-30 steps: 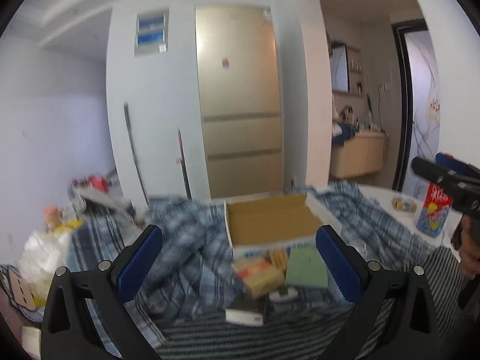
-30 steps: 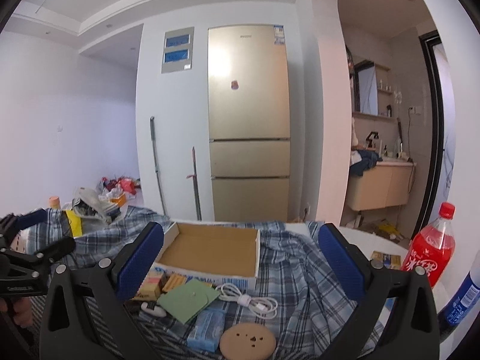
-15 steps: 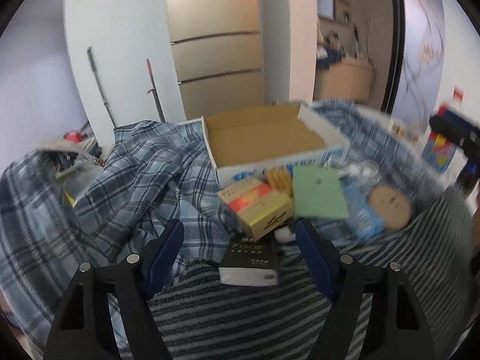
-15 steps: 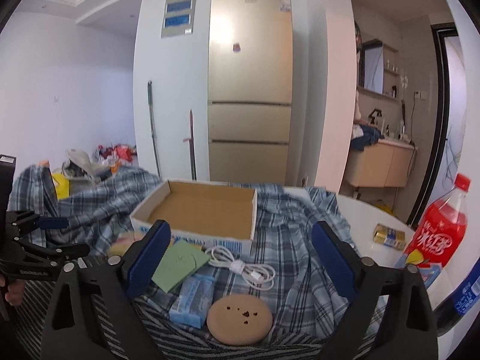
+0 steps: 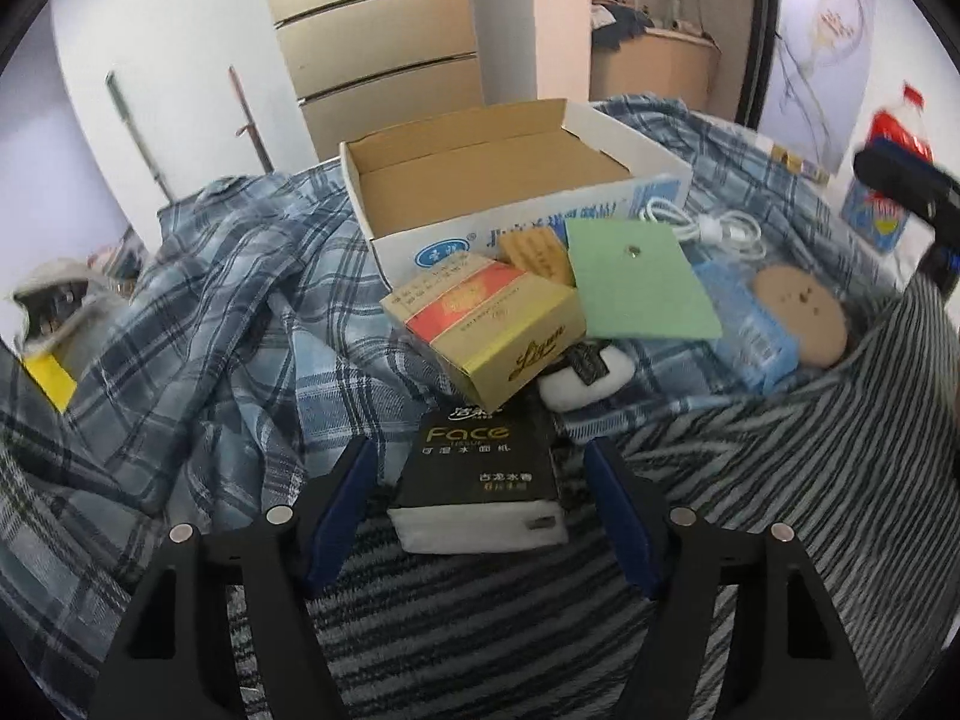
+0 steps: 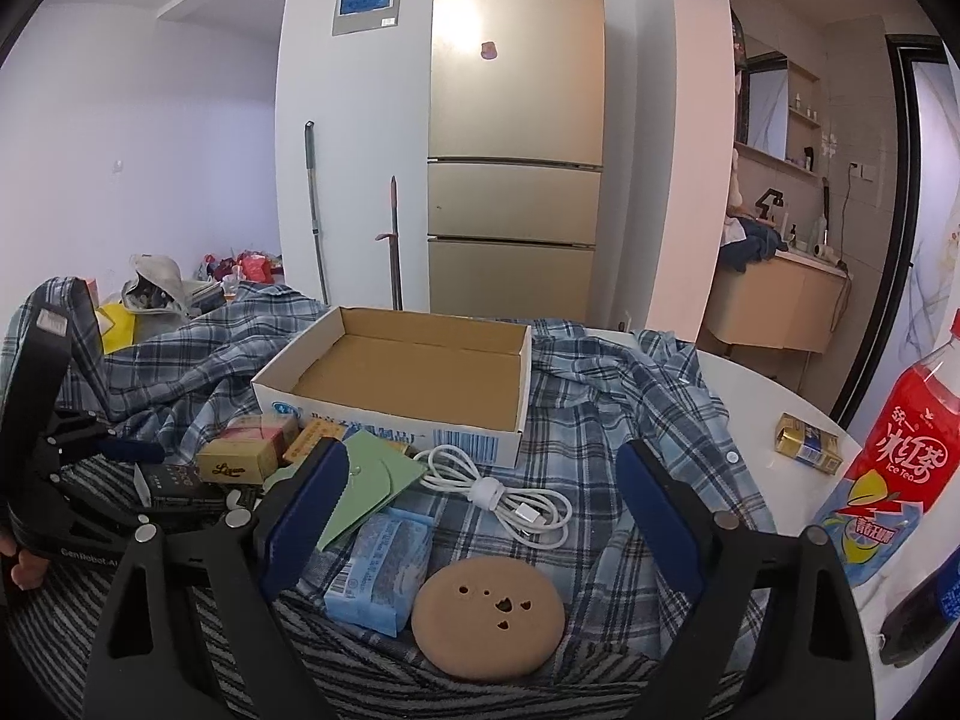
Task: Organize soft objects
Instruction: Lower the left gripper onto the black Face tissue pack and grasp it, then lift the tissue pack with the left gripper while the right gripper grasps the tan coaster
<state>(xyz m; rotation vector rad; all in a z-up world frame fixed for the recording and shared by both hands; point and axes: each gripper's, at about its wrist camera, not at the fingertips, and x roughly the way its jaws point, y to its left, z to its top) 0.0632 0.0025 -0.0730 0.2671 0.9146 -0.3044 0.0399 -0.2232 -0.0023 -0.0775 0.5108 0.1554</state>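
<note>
You are bringing the left gripper down over the black Face tissue pack, which is lying on the striped cloth just in front of the yellow Liqun carton. Its jaws have just been closing, and the pack is sitting between them, but the pads are not yet pressing on it, so nothing is being grasped. The right gripper is hovering with jaws released and just narrowing, empty, above the blue tissue packet and the round brown pad.

The cardboard box is waiting empty behind the clutter.

Watch the carton: it is resting on the pack's far end, so a lift is likely to tip it onto the green pouch. You are also risking a pinch of the striped cloth under the pack, dragging everything with it. The soft pack may buckle and slip if you are squeezing only its near edge.
</note>
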